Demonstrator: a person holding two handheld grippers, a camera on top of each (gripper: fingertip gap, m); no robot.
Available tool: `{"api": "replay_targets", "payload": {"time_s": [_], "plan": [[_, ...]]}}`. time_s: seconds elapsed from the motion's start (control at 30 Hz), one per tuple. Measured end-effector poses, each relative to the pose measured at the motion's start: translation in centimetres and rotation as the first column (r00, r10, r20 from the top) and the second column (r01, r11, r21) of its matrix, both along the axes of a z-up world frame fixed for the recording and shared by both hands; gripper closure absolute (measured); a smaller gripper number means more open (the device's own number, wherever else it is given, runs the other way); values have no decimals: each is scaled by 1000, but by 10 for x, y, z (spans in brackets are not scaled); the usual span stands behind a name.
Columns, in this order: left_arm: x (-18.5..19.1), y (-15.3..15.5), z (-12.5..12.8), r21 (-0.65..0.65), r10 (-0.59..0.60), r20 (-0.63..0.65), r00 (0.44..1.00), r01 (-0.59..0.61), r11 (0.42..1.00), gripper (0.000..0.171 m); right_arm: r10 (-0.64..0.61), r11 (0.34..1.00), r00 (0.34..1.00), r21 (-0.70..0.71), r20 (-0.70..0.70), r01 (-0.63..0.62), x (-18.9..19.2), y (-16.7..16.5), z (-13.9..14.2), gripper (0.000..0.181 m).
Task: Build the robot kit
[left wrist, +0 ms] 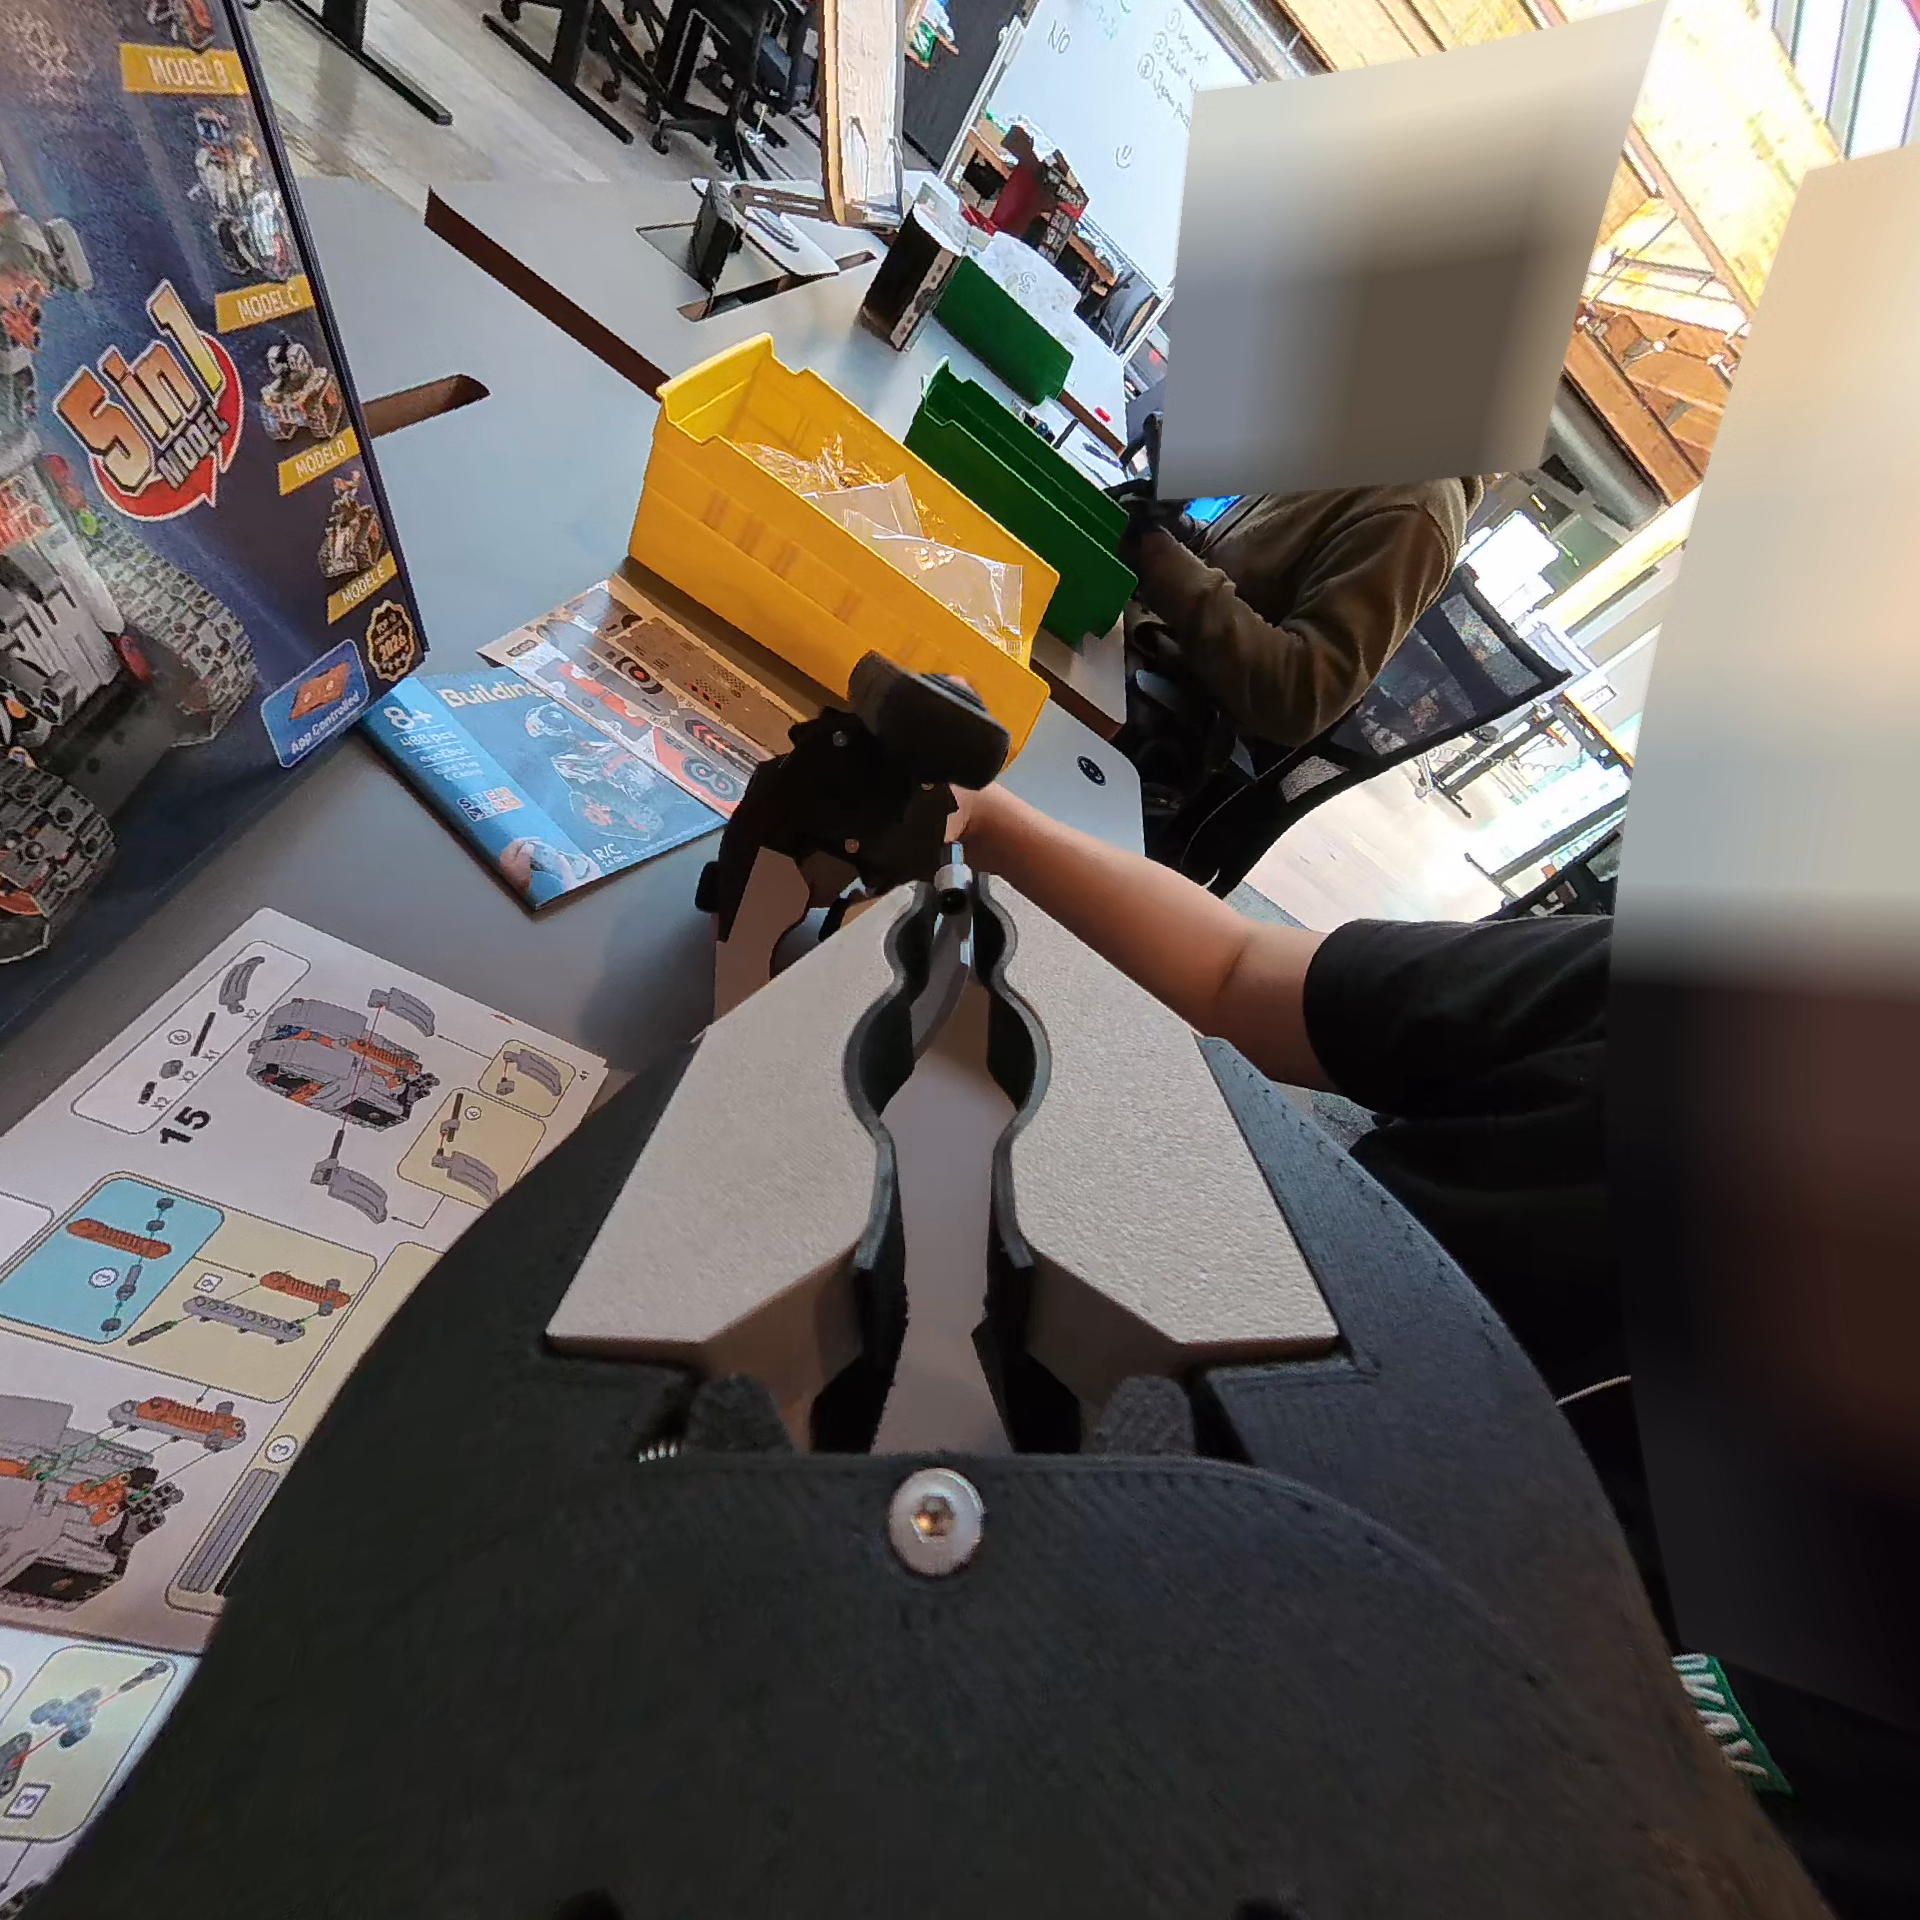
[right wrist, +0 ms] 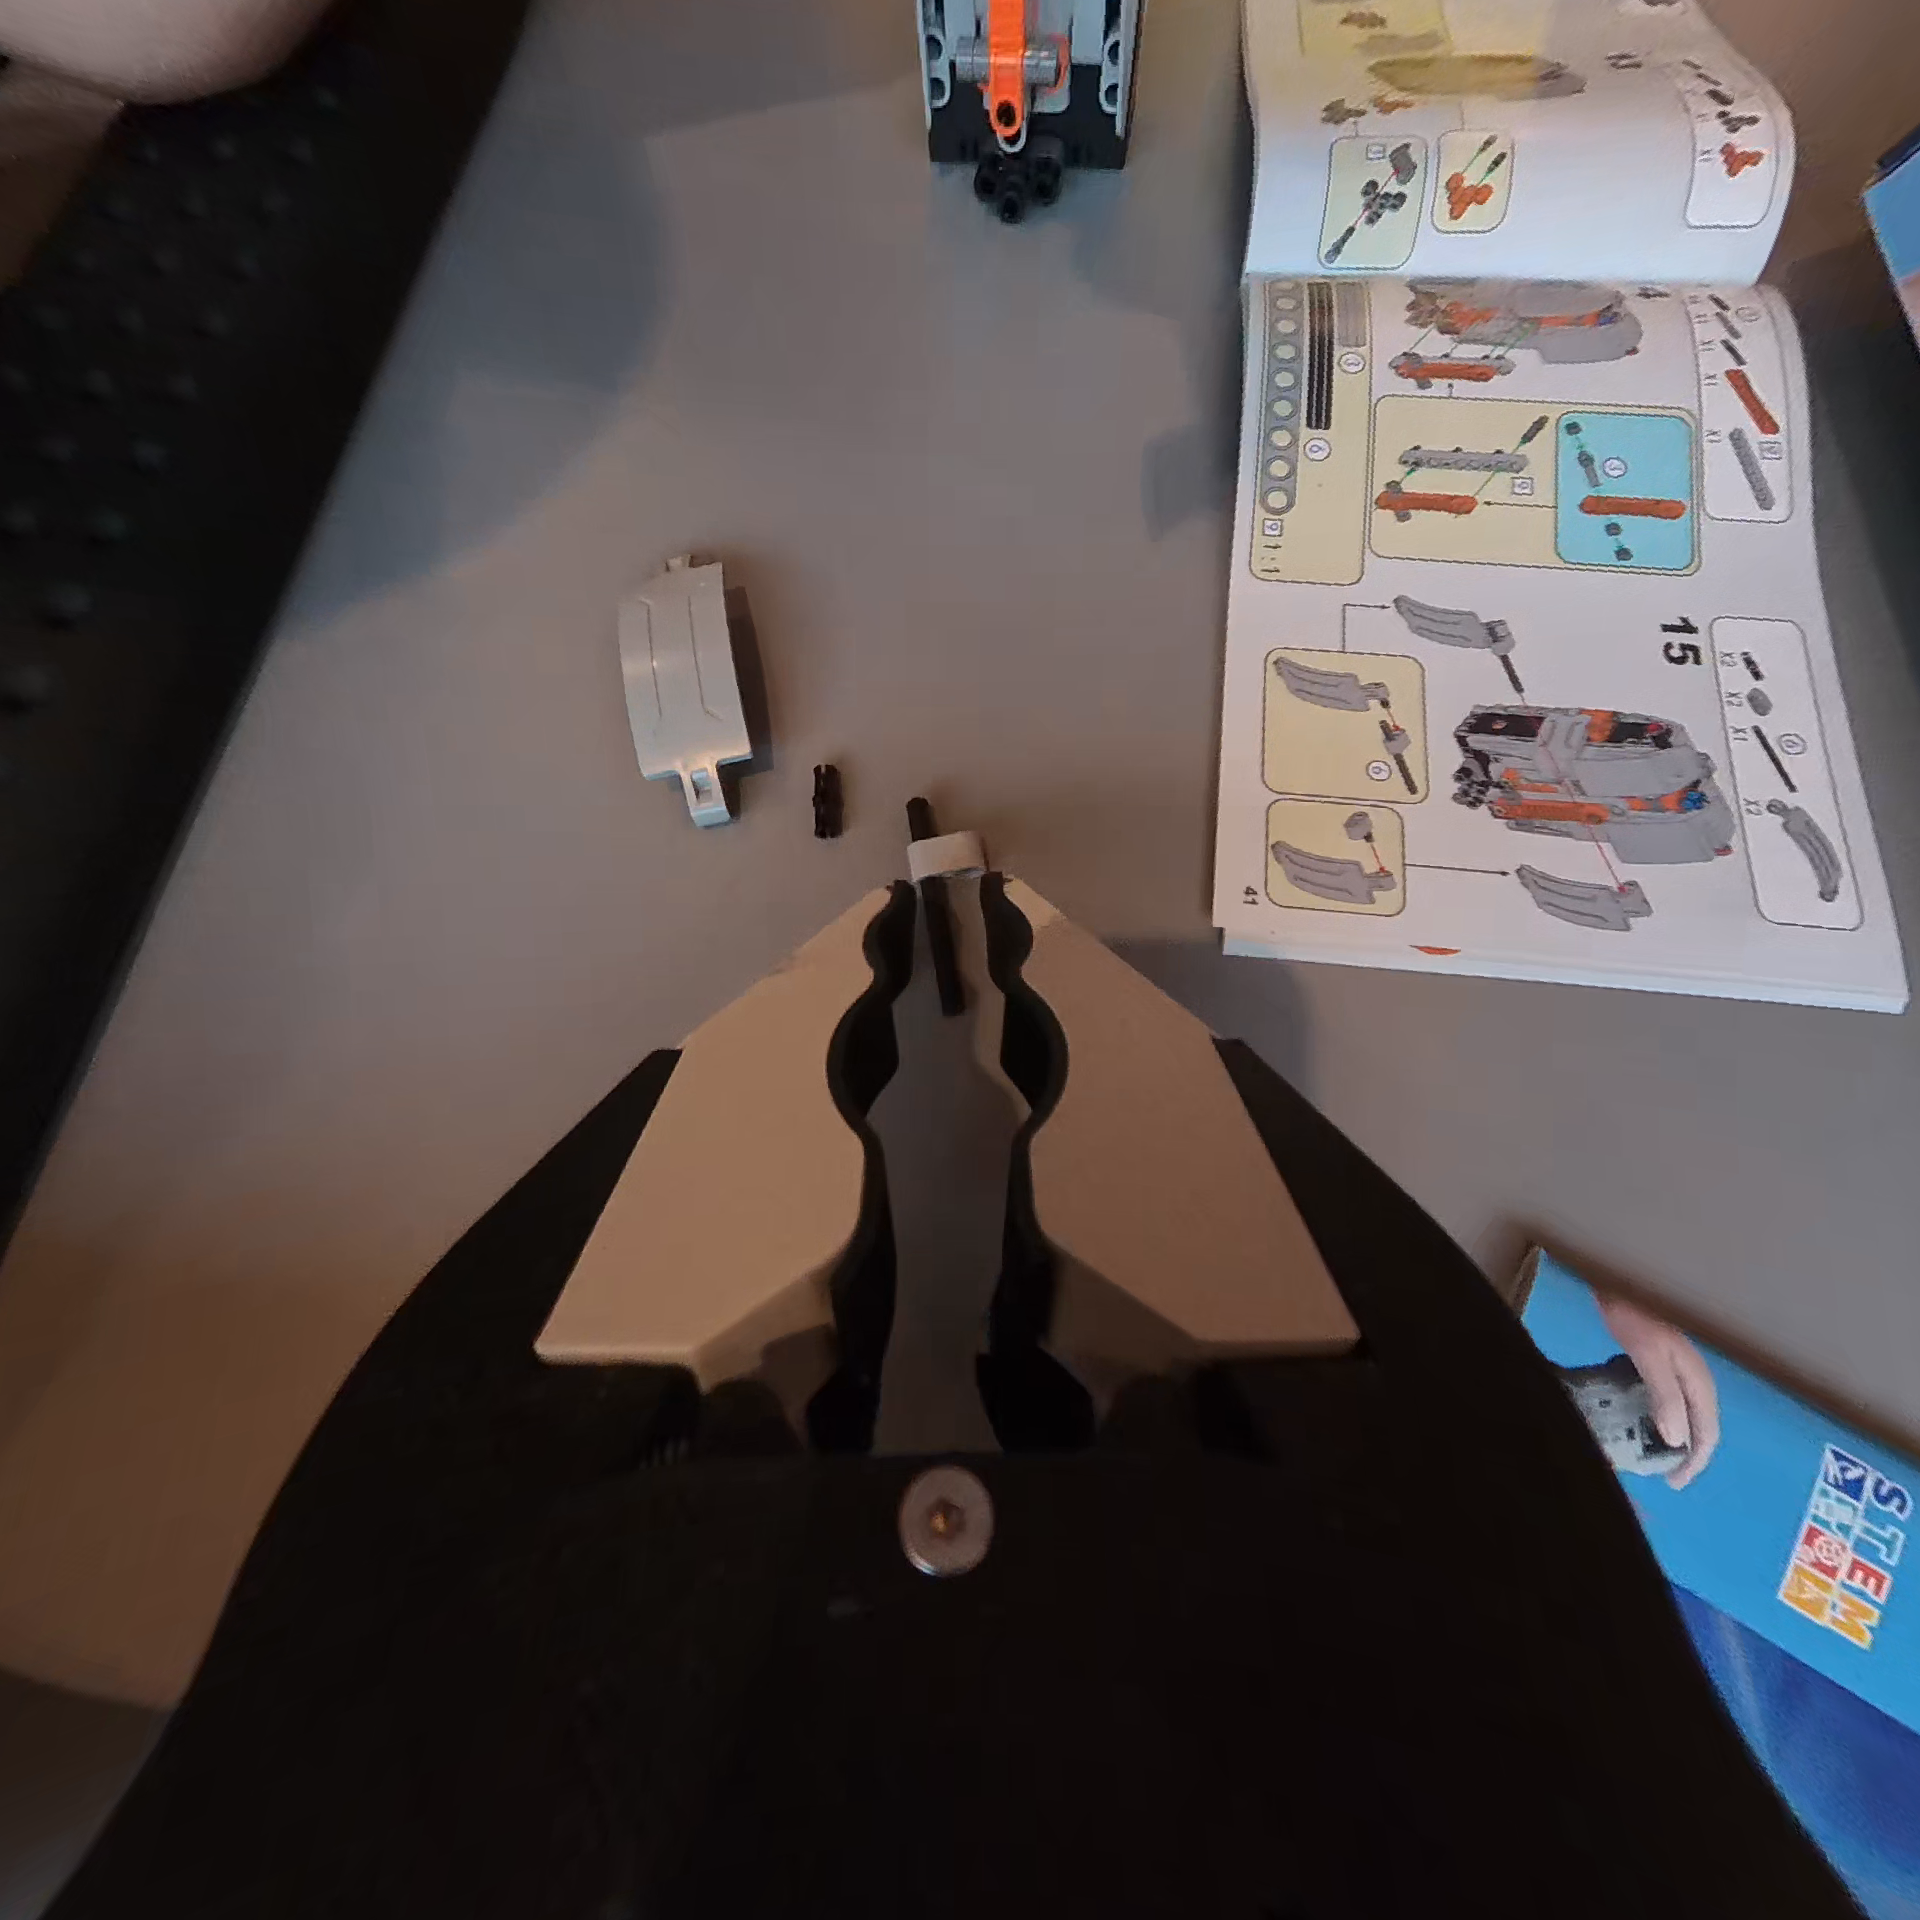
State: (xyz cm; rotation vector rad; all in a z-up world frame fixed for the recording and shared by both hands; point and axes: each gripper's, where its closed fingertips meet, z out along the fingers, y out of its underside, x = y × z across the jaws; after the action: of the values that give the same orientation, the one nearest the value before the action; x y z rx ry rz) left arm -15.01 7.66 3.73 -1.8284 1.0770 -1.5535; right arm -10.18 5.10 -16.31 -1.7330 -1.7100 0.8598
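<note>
**Left wrist view.** A printed box (left wrist: 156,416) stands at the left, on the grey table (left wrist: 499,499). Next come the open instruction booklet (left wrist: 208,1247) and a blue booklet (left wrist: 520,769). The yellow bin (left wrist: 748,540) contains clear plastic bags (left wrist: 914,530). The contents of the green bin (left wrist: 1039,520) cannot be determined. The left gripper (left wrist: 951,914) is nearly closed and pinches a small grey part (left wrist: 951,888) at its tips, above the table edge.

**Right wrist view.** A grey curved panel (right wrist: 686,686) and a black pin (right wrist: 826,800) lie loose and apart. The right gripper (right wrist: 940,894) is narrow and clamps a black axle (right wrist: 938,945). The axle carries a white bush (right wrist: 943,857) just beyond the tips. The axle sits off-centre against one finger. In judgement, a centred, square hold resists pivoting better.
</note>
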Motion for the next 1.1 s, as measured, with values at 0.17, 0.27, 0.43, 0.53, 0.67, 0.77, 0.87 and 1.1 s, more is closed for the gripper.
{"api": "replay_targets", "payload": {"time_s": [0.17,0.27,0.43,0.53,0.67,0.77,0.87,1.1], "plan": [[2,-2,0,4,-5,-5,1000,5,1000,167,19,1000,997,-7,77,-18,-2,-4,-12,169],[2,-2,0,4,-8,-8,1000,8,1000,167,16,1000,996,4,92,-16,-4,-3,-14,176],[1,0,-2,-3,2,-10,1000,-2,1000,167,22,1000,994,-10,102,-21,-3,-4,-15,178],[-1,3,-3,1,15,-19,1000,-15,1000,167,26,1000,993,-8,117,-25,-2,-3,-14,178],[-2,3,-3,7,21,-21,1000,-21,1000,167,26,999,992,38,119,-31,-4,-1,-5,178],[-3,3,-3,8,22,-25,999,-22,1000,167,8,993,995,114,95,-19,-6,3,18,178],[-2,4,-2,-1,25,-14,1000,-25,1000,167,-30,976,998,218,48,19,-7,11,47,179],[0,3,-5,-13,24,-22,999,-24,1000,167,-77,946,997,314,-24,80,-5,16,88,178]]}}
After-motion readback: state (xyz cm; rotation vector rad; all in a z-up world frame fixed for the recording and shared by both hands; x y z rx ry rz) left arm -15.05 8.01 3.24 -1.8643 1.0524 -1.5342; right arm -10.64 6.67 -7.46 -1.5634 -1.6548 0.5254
